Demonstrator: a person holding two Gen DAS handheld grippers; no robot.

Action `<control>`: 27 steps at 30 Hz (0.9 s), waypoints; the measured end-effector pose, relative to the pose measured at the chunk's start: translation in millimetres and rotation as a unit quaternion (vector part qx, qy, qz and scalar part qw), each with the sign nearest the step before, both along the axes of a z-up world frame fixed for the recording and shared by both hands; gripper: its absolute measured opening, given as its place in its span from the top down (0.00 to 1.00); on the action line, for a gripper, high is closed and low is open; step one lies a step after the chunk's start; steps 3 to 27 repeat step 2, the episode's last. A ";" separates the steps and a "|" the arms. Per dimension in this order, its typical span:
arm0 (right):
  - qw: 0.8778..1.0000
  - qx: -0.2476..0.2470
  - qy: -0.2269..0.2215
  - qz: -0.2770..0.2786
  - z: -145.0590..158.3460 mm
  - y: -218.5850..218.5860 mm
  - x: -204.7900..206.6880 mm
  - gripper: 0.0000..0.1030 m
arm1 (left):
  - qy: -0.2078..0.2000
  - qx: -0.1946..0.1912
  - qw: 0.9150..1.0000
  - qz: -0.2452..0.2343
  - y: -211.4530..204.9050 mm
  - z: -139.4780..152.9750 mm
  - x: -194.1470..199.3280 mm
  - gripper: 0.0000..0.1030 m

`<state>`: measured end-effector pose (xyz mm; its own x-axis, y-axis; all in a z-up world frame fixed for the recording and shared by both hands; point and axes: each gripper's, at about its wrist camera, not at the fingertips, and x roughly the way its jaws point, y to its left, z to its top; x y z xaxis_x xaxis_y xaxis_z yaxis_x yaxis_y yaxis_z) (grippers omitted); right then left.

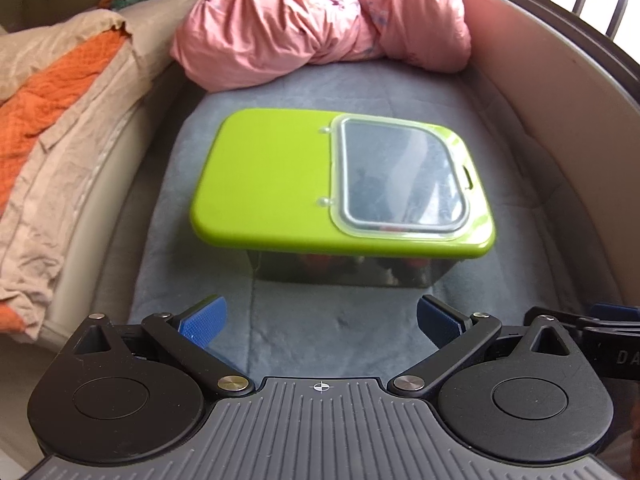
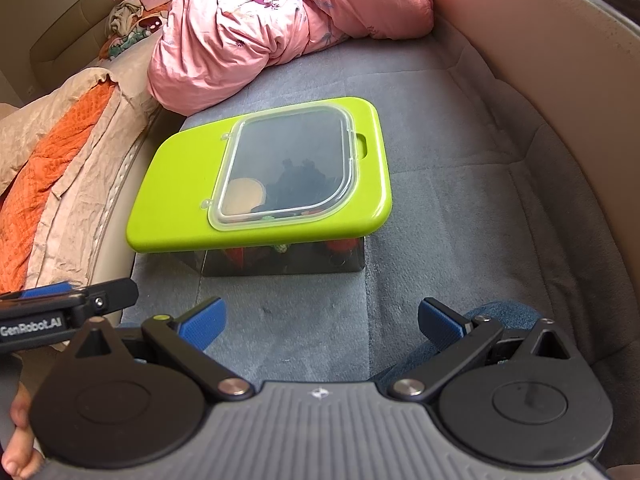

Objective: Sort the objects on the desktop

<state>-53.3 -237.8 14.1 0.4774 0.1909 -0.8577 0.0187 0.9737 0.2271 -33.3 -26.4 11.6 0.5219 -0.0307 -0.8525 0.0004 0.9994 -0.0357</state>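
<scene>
Green-lidded box [image 1: 280,184] is seen resting flat on the grey blanket [image 1: 320,332], long axis running left-right, its clear hatch [image 1: 404,176] set toward the right end with the latch tab pointing right. Left gripper [image 1: 320,320] and right gripper [image 2: 322,320] are both held wide open, nothing gripped, short of the box's near side.

Right tool [image 2: 322,322] wide open, empty, blue pads apart, hovering over grey mat [image 2: 440,200] just short of box. Green-lid box [image 2: 180,192] sits on mat, clear hatch [image 2: 286,168] closed, dark items and tan round thing visible inside. Pink bedding [image 2: 248,28] heaped behind box. Orange cloth [image 2: 52,168] left of box. Left tool [image 2: 64,304] near box's lower left, state unclear. Fingers [image 2: 18,440] at bottom-left corner.
</scene>
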 end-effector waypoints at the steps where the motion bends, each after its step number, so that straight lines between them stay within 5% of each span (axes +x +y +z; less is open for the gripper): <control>1: 1.000 0.000 0.000 0.001 -2.0 -0.5 0.3 0.00 | -0.002 0.000 1.000 0.000 0.0 0.3 -0.3 0.00; 27: 1.000 0.001 0.001 0.001 -4.9 -1.3 0.9 0.00 | -0.004 -0.002 1.000 0.000 0.4 0.7 -0.6 0.00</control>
